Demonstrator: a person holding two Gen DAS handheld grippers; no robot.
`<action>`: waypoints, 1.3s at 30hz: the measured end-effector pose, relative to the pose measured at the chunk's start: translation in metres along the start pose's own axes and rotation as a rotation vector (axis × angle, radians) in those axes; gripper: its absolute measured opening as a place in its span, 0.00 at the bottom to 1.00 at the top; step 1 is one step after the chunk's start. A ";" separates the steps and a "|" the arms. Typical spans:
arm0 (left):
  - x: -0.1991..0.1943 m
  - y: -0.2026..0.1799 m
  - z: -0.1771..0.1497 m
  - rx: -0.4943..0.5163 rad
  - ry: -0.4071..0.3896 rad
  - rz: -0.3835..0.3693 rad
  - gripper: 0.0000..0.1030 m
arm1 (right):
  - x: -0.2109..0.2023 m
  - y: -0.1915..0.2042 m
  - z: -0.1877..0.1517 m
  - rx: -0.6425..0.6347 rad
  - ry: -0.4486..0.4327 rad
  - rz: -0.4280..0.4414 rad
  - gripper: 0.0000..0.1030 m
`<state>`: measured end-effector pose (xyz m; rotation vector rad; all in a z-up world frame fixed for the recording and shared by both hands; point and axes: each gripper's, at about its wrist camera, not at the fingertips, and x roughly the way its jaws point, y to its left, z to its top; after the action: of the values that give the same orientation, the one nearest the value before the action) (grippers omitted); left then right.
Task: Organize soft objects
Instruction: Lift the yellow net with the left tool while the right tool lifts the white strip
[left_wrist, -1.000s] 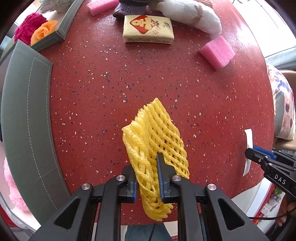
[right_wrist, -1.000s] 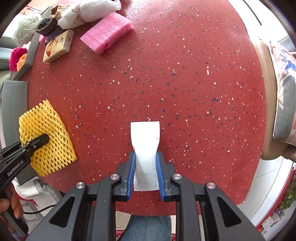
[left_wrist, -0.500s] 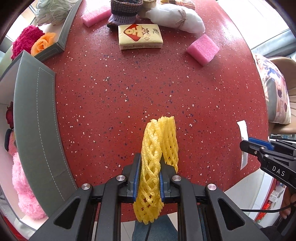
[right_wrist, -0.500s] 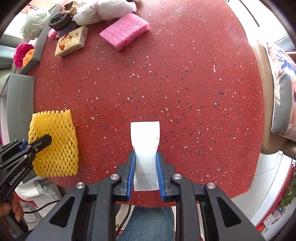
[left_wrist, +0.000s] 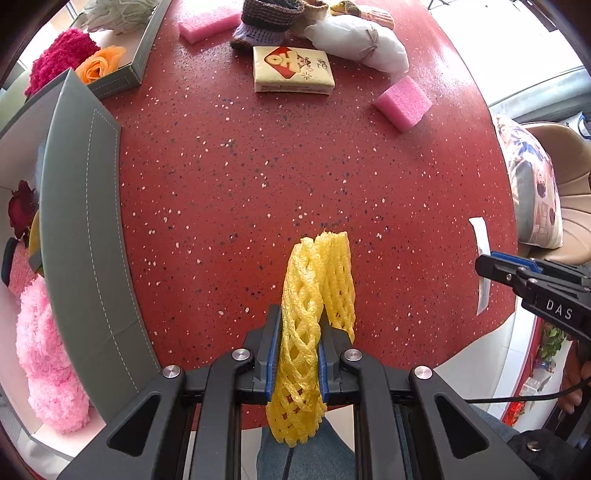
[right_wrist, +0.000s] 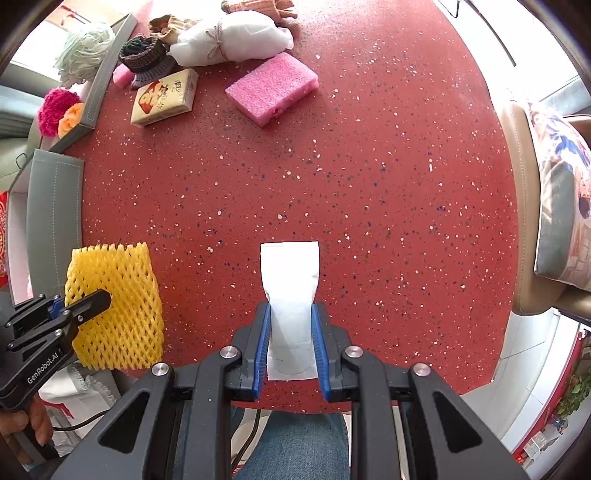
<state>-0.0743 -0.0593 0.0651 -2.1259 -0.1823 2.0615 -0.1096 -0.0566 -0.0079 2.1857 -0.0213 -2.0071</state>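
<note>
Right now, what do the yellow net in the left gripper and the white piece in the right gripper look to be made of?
Yellow net: looks like soft foam mesh, matte, with open diamond cells that squash between the left gripper pads. White piece: thin, flat, matte sheet, probably foam or non-woven padding; it pinches narrower in the right gripper. The look leaves paper possible.
</note>
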 end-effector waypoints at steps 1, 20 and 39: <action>0.000 0.001 -0.001 0.000 0.002 -0.002 0.18 | -0.001 0.000 0.001 -0.004 0.000 -0.001 0.23; -0.028 0.008 -0.008 0.012 -0.083 -0.011 0.18 | -0.020 0.018 0.011 -0.097 -0.030 -0.038 0.23; -0.044 0.020 -0.016 -0.013 -0.149 -0.020 0.18 | -0.033 0.033 0.009 -0.144 -0.058 -0.065 0.23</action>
<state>-0.0610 -0.0883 0.1046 -1.9696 -0.2360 2.2132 -0.1178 -0.0862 0.0288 2.0651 0.1836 -2.0370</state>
